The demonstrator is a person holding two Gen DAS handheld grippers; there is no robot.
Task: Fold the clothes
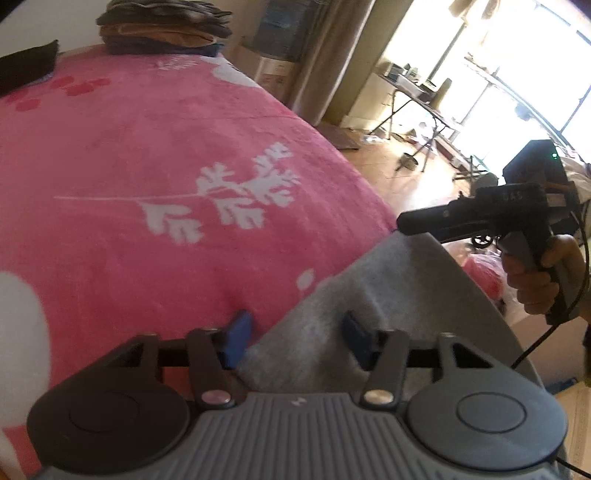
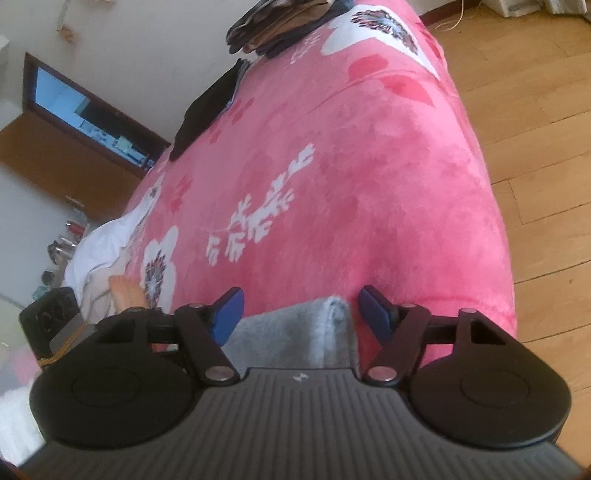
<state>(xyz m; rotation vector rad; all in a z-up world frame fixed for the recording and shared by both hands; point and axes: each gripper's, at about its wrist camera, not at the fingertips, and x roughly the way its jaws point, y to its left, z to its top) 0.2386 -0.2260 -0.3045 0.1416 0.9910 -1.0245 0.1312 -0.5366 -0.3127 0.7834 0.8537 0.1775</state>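
Grey garment (image 1: 369, 295) lies at the near edge of the bed (image 1: 147, 155), on the pink blanket. Left tongs (image 1: 299, 338) straddle its edge, half open, pads not pressing. Right tongs (image 2: 299, 314) likewise gape around a folded corner, nothing gripped; likely both are set to pinch and lift. Ample bare blanket ahead; stacked folded clothes (image 1: 162, 26) sit well apart at the far end.
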